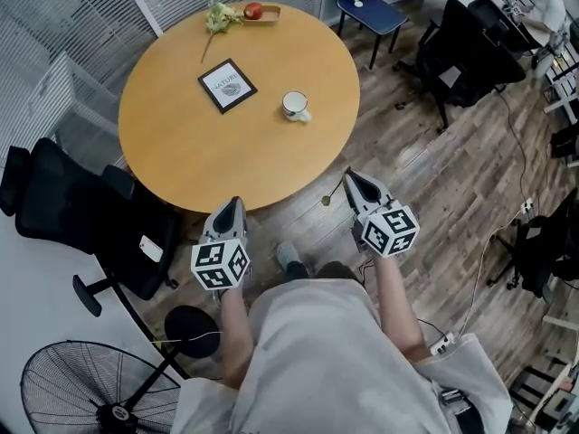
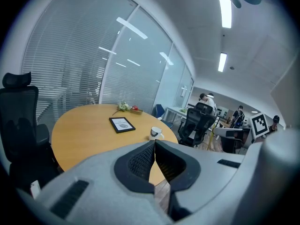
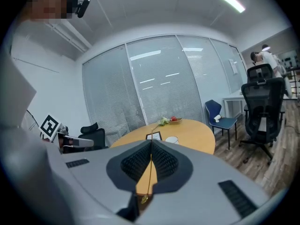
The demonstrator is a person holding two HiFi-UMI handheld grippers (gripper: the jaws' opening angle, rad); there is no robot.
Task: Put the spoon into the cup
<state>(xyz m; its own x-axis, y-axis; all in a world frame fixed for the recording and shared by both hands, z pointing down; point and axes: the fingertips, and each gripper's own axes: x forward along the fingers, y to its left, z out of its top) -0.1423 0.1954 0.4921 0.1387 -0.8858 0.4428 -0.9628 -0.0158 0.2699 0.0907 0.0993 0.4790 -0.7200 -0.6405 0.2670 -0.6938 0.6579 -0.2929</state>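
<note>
A white cup (image 1: pixel 295 106) stands on the round wooden table (image 1: pixel 190 152), right of centre; it also shows small in the left gripper view (image 2: pixel 156 132) and the right gripper view (image 3: pixel 171 139). My right gripper (image 1: pixel 349 175) hangs just off the table's near edge, shut on a thin gold spoon (image 1: pixel 333 193). In the right gripper view the spoon (image 3: pixel 148 182) runs between the closed jaws (image 3: pixel 151 142), its bowl end toward the camera. My left gripper (image 1: pixel 235 202) hovers at the near table edge, shut with nothing in it (image 2: pixel 154 142). Both grippers are well short of the cup.
A black framed picture (image 1: pixel 227 85) lies left of the cup. A wooden tray with a red apple (image 1: pixel 253 11) and a sprig of flowers sits at the far edge. A black office chair (image 1: pixel 81 215) stands left, a fan (image 1: pixel 99 396) lower left, more chairs beyond.
</note>
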